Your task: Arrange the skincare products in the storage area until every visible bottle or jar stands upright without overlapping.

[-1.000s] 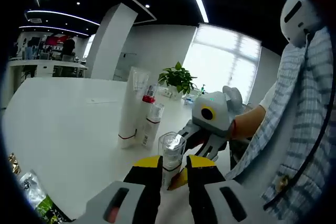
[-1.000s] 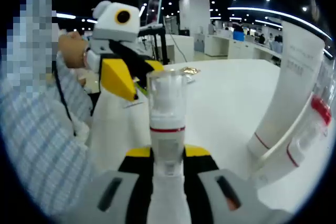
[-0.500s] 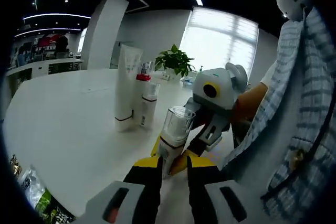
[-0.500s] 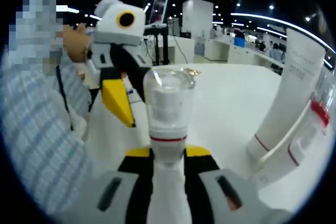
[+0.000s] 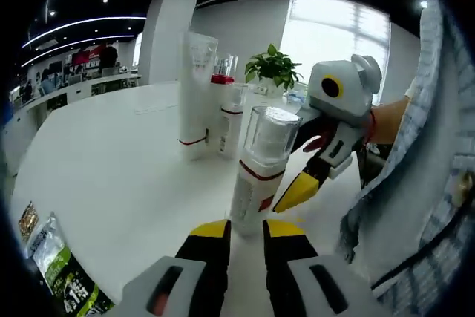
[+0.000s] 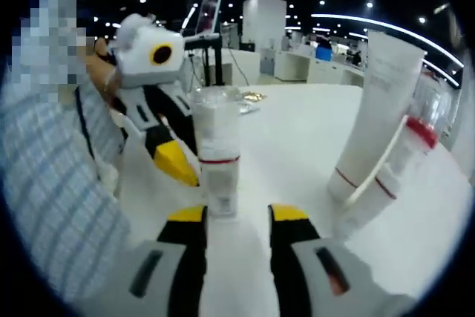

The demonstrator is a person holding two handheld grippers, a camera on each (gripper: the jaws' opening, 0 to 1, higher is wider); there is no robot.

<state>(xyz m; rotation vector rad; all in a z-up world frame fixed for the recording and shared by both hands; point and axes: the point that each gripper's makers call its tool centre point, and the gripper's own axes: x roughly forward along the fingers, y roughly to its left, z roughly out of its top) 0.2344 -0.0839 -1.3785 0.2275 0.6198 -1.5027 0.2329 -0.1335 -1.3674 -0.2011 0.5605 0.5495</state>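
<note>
White bottle (image 6: 215, 157) (clear cap, red band) stands upright; both tongs spread.

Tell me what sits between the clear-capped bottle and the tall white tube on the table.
Nothing: in the right gripper view, bare white table separates the clear-capped bottle from the tall white tube.

You can't read any text here: the print on the tall white tube (image 6: 375, 102) is too blurred
</note>
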